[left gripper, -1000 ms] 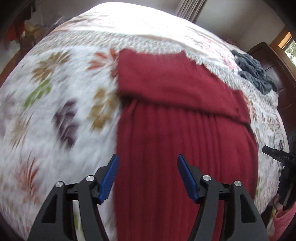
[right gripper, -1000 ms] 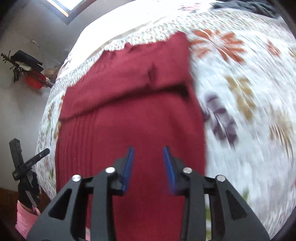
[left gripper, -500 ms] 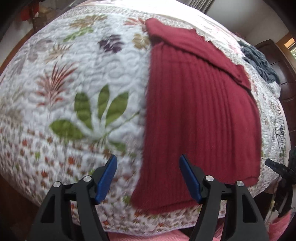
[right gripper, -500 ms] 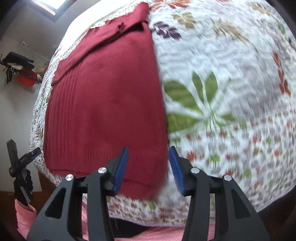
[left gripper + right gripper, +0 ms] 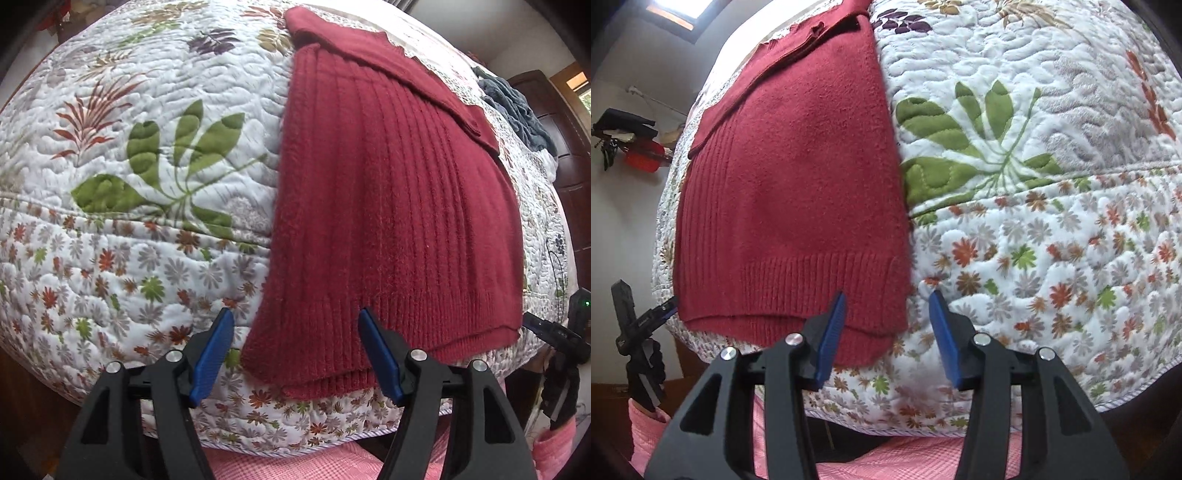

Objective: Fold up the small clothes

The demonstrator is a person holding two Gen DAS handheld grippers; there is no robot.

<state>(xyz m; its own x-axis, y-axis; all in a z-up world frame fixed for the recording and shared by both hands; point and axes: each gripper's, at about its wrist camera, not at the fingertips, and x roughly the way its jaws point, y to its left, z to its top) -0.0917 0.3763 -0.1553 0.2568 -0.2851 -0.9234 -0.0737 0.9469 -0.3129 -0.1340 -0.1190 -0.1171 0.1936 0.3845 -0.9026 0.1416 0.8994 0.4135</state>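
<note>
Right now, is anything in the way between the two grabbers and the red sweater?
Nothing visible is. The left gripper and right gripper both hang open-jawed at the red sweater's hem, over the flowery quilt.

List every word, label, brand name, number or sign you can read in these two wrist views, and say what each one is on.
None can be read.
Red sweater: no tag or label shows.
Floral quilt: printed leaves and flowers only, no lettering.
Left gripper and right gripper: plain black arms and blue pads, no markings.
Other gripper at the left edge of the right wrist view: faint marks on its side, too small to read.
</note>
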